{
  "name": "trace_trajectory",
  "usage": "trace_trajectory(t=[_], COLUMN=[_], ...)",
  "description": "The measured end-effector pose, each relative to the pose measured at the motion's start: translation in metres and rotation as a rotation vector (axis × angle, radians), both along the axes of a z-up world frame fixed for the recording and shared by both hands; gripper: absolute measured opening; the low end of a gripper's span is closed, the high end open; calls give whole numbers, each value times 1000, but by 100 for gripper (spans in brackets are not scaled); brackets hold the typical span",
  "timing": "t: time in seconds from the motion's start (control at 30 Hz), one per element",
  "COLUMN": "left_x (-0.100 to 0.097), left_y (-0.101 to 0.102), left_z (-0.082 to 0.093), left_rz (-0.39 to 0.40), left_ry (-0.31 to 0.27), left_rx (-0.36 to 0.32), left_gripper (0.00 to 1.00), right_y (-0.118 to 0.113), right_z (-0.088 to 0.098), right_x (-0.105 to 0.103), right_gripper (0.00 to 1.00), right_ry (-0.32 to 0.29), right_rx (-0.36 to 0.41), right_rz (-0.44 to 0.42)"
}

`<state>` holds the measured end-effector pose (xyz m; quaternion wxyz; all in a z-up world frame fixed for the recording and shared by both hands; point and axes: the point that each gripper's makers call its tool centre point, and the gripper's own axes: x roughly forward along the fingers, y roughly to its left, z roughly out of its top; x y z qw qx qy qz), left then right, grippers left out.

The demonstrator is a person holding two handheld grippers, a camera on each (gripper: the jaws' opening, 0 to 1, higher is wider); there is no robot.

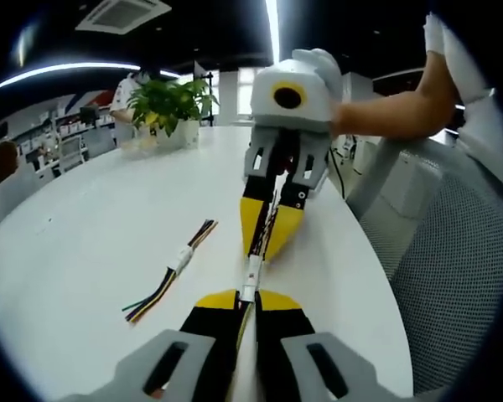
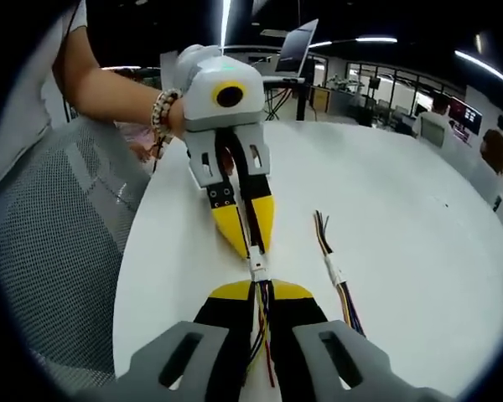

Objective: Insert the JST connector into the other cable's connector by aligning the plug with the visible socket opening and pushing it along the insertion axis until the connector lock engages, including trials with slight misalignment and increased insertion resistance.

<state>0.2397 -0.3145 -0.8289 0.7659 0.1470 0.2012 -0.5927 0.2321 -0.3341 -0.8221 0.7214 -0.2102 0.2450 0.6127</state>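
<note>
We hold 2 multicoloured wire cables nose to nose above the round white surface [image 1: 84,251], so plug faces socket along 1 axis. The left gripper [image 1: 246,303] jaws clamp one cable; the right gripper [image 2: 260,295] jaws clamp the other, and the small white JST connector [image 1: 251,272] sits between them. A spare joined cable [image 2: 335,276] lies beside.

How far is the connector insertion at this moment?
Done: each claw, left and right, grips a cable. In hand: the white connectors meet between the tips. Left: full seating, lock cannot be confirmed. A spare joined cable lies on the white table.
</note>
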Motion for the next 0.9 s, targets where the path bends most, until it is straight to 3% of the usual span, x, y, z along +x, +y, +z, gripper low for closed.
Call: trace_trajectory(t=[0.13,0.9], left_x=[3,2], left_y=[2,2], left_z=[8,13], left_rz=[12,-4], left_ry=[-5,-14], left_rx=[-27,-27], left_gripper=[0,0], right_y=[1,3], right_z=[3,10], right_x=[2,0], right_gripper=[3,3], right_ry=[-10,-34], right_rx=[9,14], right_rz=[-6,18])
